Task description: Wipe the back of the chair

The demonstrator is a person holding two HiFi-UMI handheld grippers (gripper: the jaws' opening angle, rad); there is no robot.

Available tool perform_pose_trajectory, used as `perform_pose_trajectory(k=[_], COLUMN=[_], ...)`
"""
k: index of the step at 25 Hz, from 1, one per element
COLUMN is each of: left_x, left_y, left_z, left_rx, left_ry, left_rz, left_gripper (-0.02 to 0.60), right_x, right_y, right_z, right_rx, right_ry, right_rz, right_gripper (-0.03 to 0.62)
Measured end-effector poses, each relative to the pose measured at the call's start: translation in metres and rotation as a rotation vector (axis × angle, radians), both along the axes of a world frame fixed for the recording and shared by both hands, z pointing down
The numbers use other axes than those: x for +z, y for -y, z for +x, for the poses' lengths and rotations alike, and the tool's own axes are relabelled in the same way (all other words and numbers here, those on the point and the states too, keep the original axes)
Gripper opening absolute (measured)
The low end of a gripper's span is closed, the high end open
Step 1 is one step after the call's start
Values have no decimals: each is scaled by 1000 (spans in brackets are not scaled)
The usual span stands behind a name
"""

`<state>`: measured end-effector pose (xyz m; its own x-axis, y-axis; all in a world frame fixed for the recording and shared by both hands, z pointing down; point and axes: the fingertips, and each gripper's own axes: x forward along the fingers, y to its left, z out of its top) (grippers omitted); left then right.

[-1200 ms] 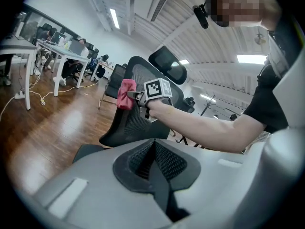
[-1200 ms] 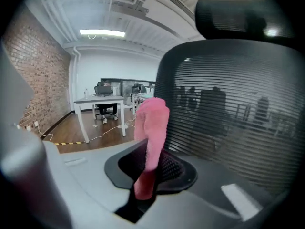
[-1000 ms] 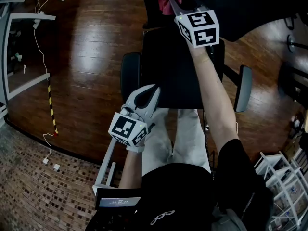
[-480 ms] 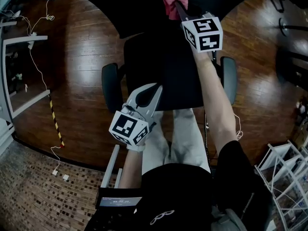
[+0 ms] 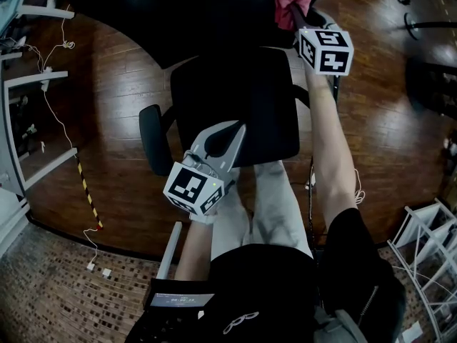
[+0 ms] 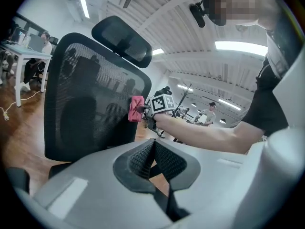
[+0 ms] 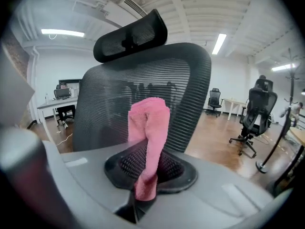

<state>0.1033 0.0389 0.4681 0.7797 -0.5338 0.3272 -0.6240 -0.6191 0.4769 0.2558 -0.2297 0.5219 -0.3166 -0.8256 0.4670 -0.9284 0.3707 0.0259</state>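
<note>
Closest to the person, above the light grey trousers, the left gripper hangs over the front edge of the chair's black seat. Its ribbed jaws are pressed together with nothing between them. Further out, past the seat, the right gripper is held at arm's length and is clamped on a folded pink terry cloth, which stands up from its jaws. The cloth sits right at the black mesh backrest of the office chair, about mid-height near its side edge, below the curved black headrest. Dark wooden floor lies around the chair.
</note>
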Motion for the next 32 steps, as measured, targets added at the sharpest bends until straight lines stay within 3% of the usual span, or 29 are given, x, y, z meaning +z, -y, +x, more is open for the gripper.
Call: perform_pose_trajectory(k=[8, 15, 24, 32], left_x=[-8, -20, -21, -26], left_y=[-5, -3, -4, -4], left_z=[6, 0, -29, -59], left_rx=[13, 11, -26, -81], left_ry=[-1, -15, -26, -56], left_rz=[10, 31, 39, 45], left_gripper=[-9, -9, -9, -9], right_x=[-11, -49, -68, -76], right_y=[-4, 0, 22, 27], right_z=[67, 105, 32, -67], right_rx=[144, 288, 167, -4], right_ry=[-17, -4, -73, -118], right_rz=[-10, 59, 85, 96], right_gripper=[41, 41, 41, 41])
